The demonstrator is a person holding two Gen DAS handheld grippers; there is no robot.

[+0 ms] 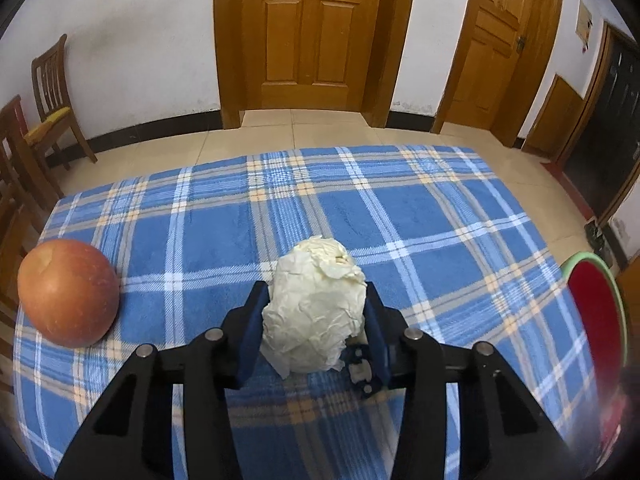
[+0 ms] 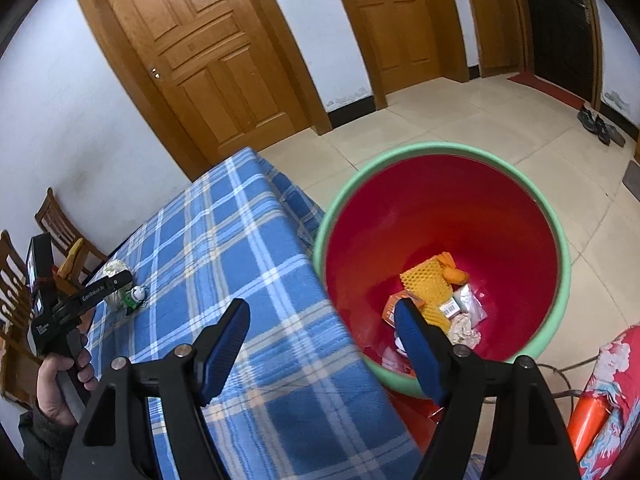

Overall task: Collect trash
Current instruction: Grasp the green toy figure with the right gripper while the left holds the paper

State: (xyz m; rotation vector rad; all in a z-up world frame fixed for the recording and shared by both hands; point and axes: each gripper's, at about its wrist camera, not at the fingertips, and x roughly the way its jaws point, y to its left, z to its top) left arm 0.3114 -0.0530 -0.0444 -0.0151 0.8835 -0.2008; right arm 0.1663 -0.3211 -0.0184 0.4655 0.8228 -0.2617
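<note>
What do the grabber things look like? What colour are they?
Each one is a black plastic frame with round silver bolts and two flat dark blue fingers. That goes for the left gripper and the right gripper. In the right wrist view, the left one has white "GenRobot.ai" lettering, a black handle, and the hand holding it wears a dark sleeve.

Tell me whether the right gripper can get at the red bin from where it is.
Probably yes: the right gripper hangs open just above the red bin, whose mouth is uncovered, with nothing between them.
</note>
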